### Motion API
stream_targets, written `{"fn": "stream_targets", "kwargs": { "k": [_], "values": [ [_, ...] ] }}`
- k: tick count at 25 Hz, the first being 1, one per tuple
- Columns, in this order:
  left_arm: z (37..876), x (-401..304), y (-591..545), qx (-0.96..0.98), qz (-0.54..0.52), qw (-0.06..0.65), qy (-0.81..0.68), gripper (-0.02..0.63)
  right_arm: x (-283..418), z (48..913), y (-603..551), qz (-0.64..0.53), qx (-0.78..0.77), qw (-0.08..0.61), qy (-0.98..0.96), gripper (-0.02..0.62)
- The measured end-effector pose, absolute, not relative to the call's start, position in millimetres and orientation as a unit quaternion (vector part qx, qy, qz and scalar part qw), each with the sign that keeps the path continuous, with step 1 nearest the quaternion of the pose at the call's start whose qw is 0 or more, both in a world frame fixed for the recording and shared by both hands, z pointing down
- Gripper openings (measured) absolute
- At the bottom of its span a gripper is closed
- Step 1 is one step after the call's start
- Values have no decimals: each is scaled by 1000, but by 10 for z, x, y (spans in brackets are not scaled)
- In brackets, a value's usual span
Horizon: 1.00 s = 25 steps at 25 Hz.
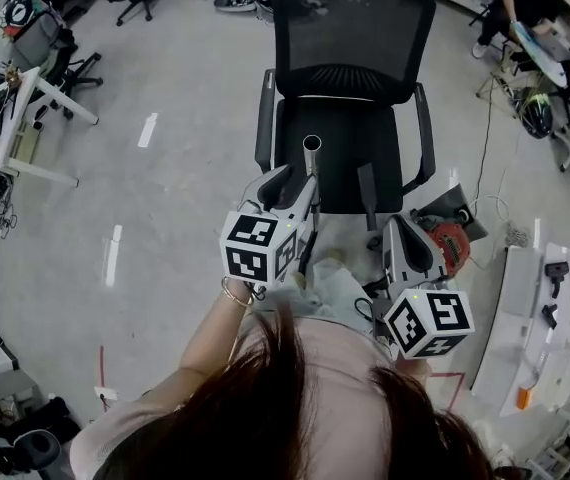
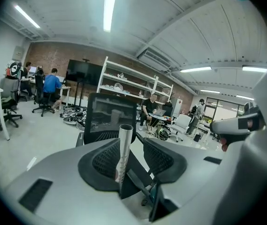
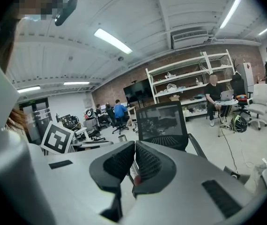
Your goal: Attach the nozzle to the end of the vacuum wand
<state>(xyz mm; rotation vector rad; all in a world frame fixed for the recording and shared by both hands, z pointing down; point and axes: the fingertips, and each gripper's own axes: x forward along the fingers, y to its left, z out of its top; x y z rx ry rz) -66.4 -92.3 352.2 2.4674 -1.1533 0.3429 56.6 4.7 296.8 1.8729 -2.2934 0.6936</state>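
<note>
Grey workshop floor (image 1: 165, 198) all round, with desks (image 1: 5, 138) far left and a white bench (image 1: 520, 308) at right carrying small black parts (image 1: 555, 271) (too small for me to name). Directly ahead of both grippers sits a black mesh office chair (image 1: 350, 38), and it blocks the path forward.

Left gripper (image 1: 298, 183): jaws apart. The vacuum wand (image 1: 311, 153), a bare metal tube, stands between them with its open end up, in front of the chair seat. From the left gripper view the wand (image 2: 123, 149) sits nearer the left-hand pad and clear of the other one.

Right gripper (image 1: 405, 236): in its own view the jaws (image 3: 134, 146) are closed, pads together. I cannot tell whether anything thin is pinched between them. A red housing (image 1: 452, 243) lies just beside it on the right.

Background: white shelving (image 2: 133, 86), a dark screen (image 2: 83, 72), and a seated person in blue (image 2: 52, 86). A cable (image 1: 485, 138) trails across the floor right of the chair.
</note>
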Motion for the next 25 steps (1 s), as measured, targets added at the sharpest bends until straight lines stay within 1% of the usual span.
{"fn": "stream_targets", "kwargs": {
  "k": [9,18,25],
  "values": [
    [3830,-532,-1222,868,137,195,-436,184,717,3038,-180,227,599,71,-765,25],
    [4080,-427,-1405,862,161,196,-440,202,792,3077,-329,230,595,76,-766,25],
    [4261,-336,-1533,859,180,200,-436,204,910,3093,-403,233,603,77,-759,25]
  ]
}}
